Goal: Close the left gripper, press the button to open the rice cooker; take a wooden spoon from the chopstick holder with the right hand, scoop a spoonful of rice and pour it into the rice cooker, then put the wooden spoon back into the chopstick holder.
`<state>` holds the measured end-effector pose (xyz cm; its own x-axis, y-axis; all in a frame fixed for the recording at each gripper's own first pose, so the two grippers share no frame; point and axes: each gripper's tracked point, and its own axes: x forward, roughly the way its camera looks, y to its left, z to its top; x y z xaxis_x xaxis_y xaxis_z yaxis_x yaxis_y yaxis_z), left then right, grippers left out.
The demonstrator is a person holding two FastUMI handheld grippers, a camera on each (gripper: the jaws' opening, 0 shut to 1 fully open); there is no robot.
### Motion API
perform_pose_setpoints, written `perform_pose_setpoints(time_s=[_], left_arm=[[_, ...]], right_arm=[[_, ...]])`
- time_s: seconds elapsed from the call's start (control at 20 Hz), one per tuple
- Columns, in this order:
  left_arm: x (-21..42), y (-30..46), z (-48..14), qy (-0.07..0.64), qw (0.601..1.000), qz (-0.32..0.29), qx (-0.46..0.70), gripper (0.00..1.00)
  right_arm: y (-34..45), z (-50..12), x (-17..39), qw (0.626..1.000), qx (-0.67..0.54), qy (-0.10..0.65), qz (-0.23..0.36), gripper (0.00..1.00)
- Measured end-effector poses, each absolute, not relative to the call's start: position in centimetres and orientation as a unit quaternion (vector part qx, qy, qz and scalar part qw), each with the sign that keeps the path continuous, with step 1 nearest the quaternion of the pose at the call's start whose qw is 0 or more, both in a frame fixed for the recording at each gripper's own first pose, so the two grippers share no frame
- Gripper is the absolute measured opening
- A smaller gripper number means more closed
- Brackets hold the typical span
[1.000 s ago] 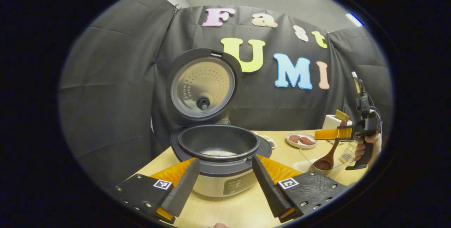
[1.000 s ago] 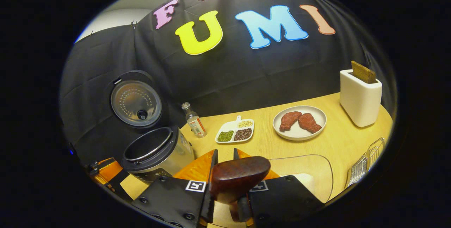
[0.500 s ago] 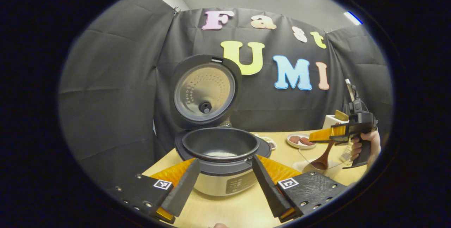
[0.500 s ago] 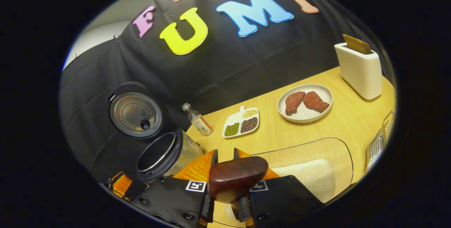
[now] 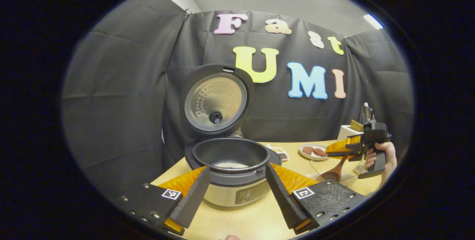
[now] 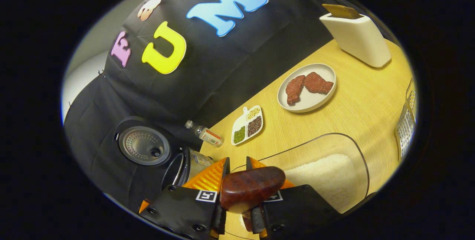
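Note:
The rice cooker [image 5: 233, 186] stands with its lid [image 5: 216, 101] raised and its dark inner pot [image 5: 231, 153] showing a pale patch at the bottom. My left gripper [image 5: 235, 180] is open, its fingers on either side of the cooker's front, apart from it. Far right, a hand holds my right gripper [image 5: 343, 147] shut on the wooden spoon [image 5: 334, 173], whose bowl dips into the glass bowl. In the right gripper view the spoon's handle end [image 6: 252, 188] sits between the fingers of my right gripper [image 6: 237, 162], above the glass bowl of rice [image 6: 326, 177]. The white chopstick holder [image 6: 356, 36] stands at the far corner.
On the wooden table [image 6: 363, 95] are a plate with two pieces of meat [image 6: 307, 88], a small divided tray of beans [image 6: 248, 130], a little bottle [image 6: 204, 134] beside the cooker [image 6: 185, 164], and a wire basket [image 6: 406, 121] at the right edge.
My right gripper has come down and rolled, bringing the spoon lower into the glass bowl. My left gripper has drawn back slightly from the cooker and stays open.

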<state>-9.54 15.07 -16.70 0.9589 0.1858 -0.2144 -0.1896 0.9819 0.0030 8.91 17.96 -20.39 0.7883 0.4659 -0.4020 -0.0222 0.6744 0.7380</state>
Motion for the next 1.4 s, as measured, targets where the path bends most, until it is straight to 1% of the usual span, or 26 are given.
perform_pose_setpoints(time_s=[0.4, 0.55, 0.7, 0.85, 1.2, 1.4], left_arm=[[-9.1, 14.6, -17.0, 0.114, 0.989, 0.090, -0.013, 0.92], [-8.7, 14.2, -17.0, 0.113, 0.989, 0.089, -0.013, 0.92], [-8.5, 13.9, -17.0, 0.116, 0.989, 0.086, -0.013, 0.92], [-8.2, 13.8, -17.2, 0.118, 0.989, 0.087, -0.014, 0.92], [-8.2, 14.3, -17.5, 0.124, 0.987, 0.101, -0.012, 0.92], [-8.4, 15.5, -17.3, 0.122, 0.985, 0.119, -0.012, 0.92]], right_arm=[[12.3, -19.0, 9.5, 0.854, 0.439, 0.260, 0.105, 0.25], [9.9, -18.6, 10.0, 0.850, 0.461, 0.242, 0.080, 0.25], [8.3, -18.4, 10.6, 0.834, 0.495, 0.235, 0.062, 0.25], [7.6, -17.8, 11.0, 0.810, 0.535, 0.231, 0.062, 0.25], [7.7, -15.7, 12.6, 0.768, 0.599, 0.212, 0.076, 0.25], [9.0, -14.5, 13.8, 0.755, 0.616, 0.210, 0.084, 0.24]])
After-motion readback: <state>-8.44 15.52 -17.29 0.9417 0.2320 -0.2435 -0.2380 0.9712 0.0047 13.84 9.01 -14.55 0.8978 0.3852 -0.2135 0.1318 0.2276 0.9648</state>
